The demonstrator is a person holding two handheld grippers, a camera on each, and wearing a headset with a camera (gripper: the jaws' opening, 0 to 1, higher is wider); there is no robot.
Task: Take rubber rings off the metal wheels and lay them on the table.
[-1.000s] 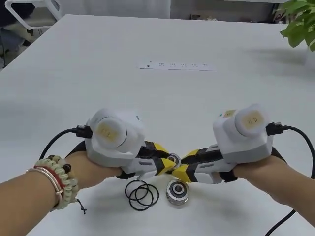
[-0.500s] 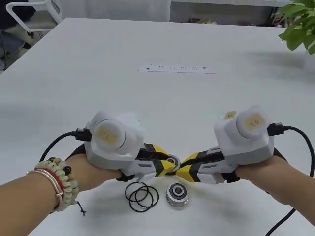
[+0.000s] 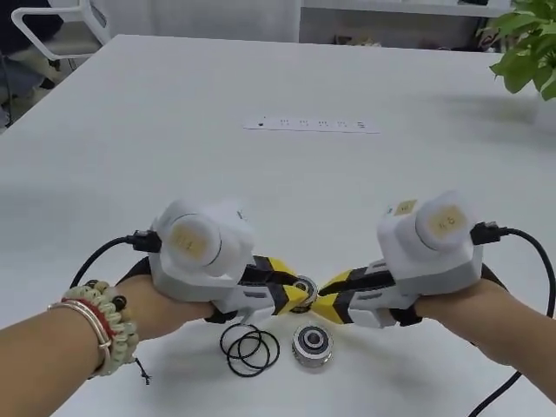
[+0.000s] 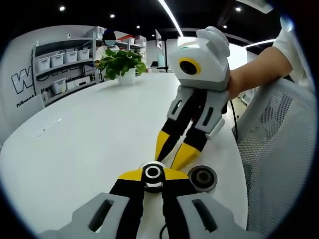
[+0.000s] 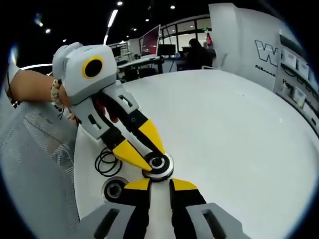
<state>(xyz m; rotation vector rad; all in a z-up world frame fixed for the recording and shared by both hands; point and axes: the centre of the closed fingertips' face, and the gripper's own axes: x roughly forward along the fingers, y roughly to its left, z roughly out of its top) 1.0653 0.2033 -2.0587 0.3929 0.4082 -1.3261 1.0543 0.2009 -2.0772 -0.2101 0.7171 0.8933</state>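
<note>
White table (image 3: 261, 174), near edge: one metal wheel (image 3: 304, 286) was held between the jaws of the left gripper (image 3: 294, 294), which were clamped on it from the left. The right gripper (image 3: 323, 301) met it from the right, tips at the wheel's rim. Its jaws stood narrowly parted, and whether they gripped anything could not be determined. A second wheel (image 3: 312, 342) lay flat on the table just nearer, with loose rubber rings (image 3: 250, 346) overlapping immediately to its left. Farther off, a power strip (image 3: 311, 123) lay mid-table. A potted plant (image 3: 530, 48) stood at the far right.
</note>
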